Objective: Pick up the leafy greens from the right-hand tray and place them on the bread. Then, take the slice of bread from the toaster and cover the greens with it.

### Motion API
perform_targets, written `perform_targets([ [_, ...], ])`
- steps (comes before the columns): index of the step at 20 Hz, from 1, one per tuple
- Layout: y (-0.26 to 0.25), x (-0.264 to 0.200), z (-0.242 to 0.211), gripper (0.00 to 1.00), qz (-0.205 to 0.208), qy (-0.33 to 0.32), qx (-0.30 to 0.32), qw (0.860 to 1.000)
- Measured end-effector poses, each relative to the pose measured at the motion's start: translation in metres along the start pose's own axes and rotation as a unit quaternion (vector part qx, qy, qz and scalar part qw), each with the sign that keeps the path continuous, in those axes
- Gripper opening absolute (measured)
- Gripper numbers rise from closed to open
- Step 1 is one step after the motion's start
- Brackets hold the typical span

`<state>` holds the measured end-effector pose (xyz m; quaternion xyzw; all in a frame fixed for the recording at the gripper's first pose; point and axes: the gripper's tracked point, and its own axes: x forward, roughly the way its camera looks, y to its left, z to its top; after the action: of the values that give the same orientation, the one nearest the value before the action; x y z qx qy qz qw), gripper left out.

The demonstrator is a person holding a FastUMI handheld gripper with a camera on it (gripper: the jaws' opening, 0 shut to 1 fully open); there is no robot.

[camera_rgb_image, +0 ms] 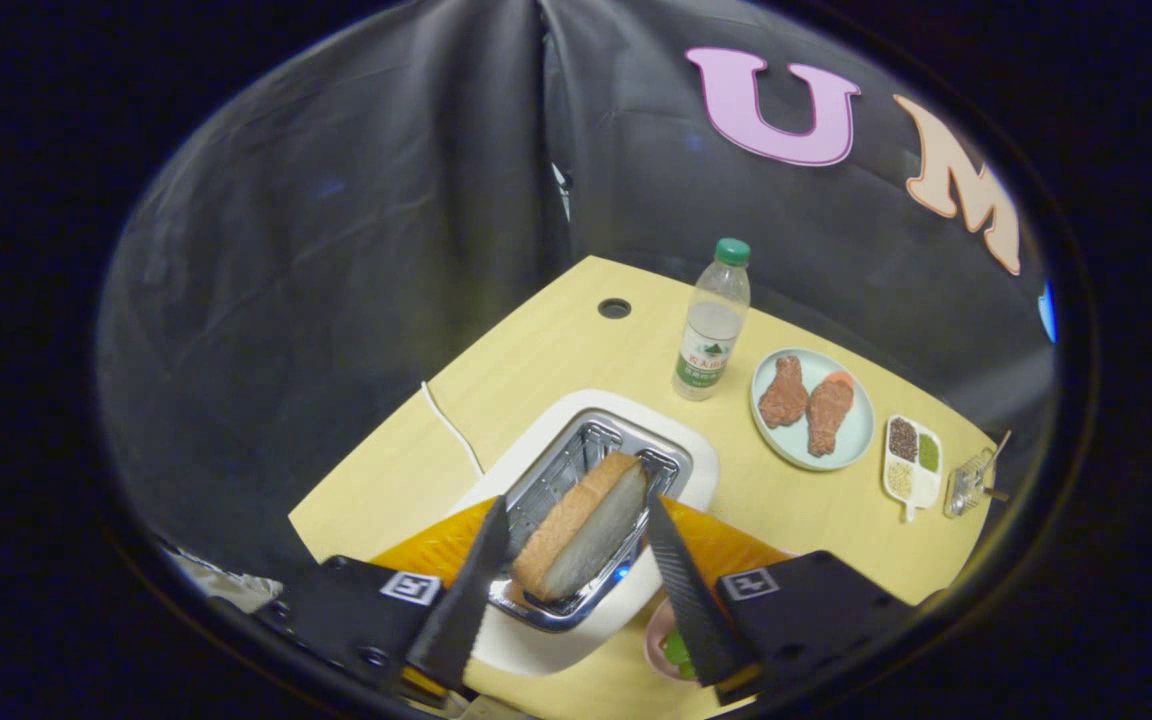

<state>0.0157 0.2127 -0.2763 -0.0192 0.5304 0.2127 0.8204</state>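
Note:
A thick bread slice (581, 530) with a brown crust stands tilted out of the chrome slot of the white toaster (681, 470). My gripper (573, 505) is shut on this slice, with one finger (476, 580) on its crust side and the other finger (681, 580) on its pale face. Just under the right finger, a bit of leafy greens (677, 652) shows on a pink plate (654, 640). An orange tray (736, 548) lies beneath both fingers, largely hidden by them.
Beyond the toaster on the yellow table (556, 350) stand a water bottle (712, 325), a pale blue plate (861, 425) with two meat pieces, a small white seasoning dish (913, 460) and a clear holder (971, 482). The toaster's white cord (451, 428) trails left.

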Motion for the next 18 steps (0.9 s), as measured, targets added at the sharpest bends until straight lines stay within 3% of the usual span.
perform_targets([
  [5,-0.006,-0.008,-0.003,0.51,-0.011,0.001,0.0,1.0],
  [10,-0.003,-0.025,0.003,0.16,0.02,-0.025,0.013,0.999],
  [18,-0.031,-0.073,0.015,0.16,0.047,-0.082,0.057,0.994],
])
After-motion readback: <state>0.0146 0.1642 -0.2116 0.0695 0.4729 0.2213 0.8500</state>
